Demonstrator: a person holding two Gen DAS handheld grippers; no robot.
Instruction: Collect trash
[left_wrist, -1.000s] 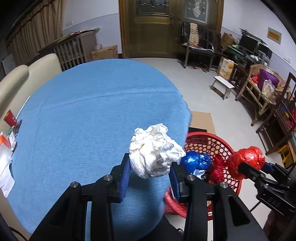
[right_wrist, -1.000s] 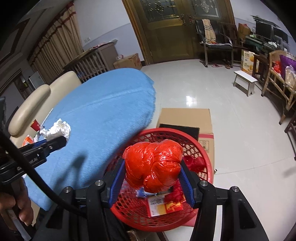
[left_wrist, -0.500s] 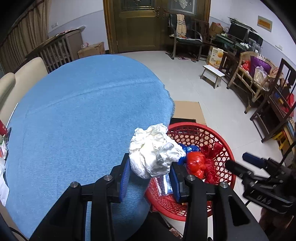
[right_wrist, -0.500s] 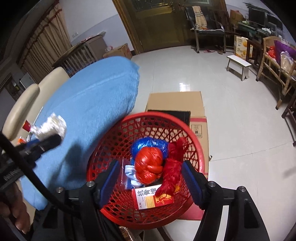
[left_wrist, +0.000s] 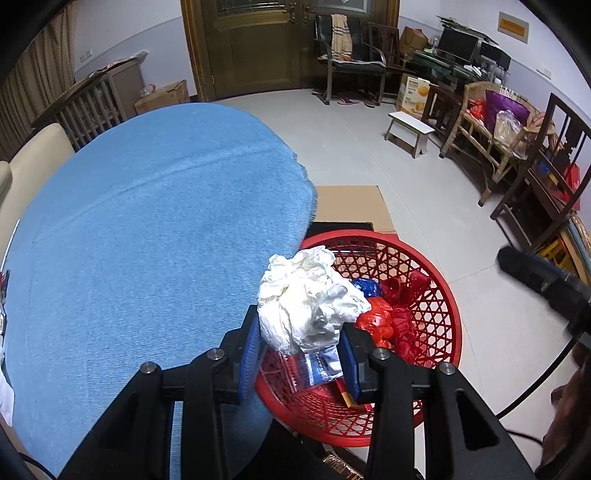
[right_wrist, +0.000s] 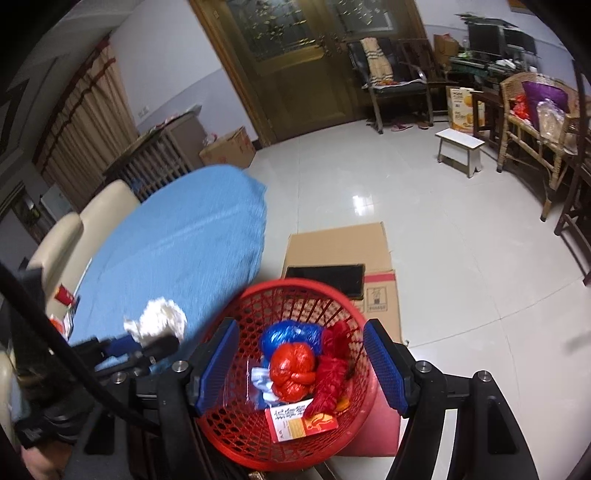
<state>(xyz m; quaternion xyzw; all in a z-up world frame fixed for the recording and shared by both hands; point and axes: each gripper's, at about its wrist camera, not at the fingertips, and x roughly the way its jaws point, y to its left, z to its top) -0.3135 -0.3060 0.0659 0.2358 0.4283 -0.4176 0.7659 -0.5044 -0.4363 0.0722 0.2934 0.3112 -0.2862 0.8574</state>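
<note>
Landmark: red lattice basket (right_wrist: 295, 398), on the floor just beside the edge of the blue-clothed table (left_wrist: 140, 258).
Left gripper (left_wrist: 301, 354): clamped on a crumpled white paper wad (left_wrist: 306, 299), held over the table-side rim of the basket.
Right gripper (right_wrist: 297, 369): jaws wide with nothing between them, above the basket; they have just been opening.
In the basket: red plastic wad (right_wrist: 293, 369), blue plastic wad (right_wrist: 290, 334), a red net-like bundle (right_wrist: 332, 369), a printed red-and-white packet (right_wrist: 301, 422), a clear wrapper (left_wrist: 314, 367).
Around the basket: flattened cardboard (right_wrist: 340, 254) and a black tray (right_wrist: 325, 278) on its far side; tiled floor (right_wrist: 461, 277) beyond lies open.
Farther off: small white stool (right_wrist: 460, 146), wicker chair (right_wrist: 532, 122), black chair (left_wrist: 351, 59) by the wooden door (left_wrist: 258, 48).
Edges: the tablecloth's frayed edge overhangs near the basket rim.
Hard to make out: the right gripper is a blurred dark shape in the left view; packet print is unreadable; a black cable (right_wrist: 55, 347) crosses the right view.
</note>
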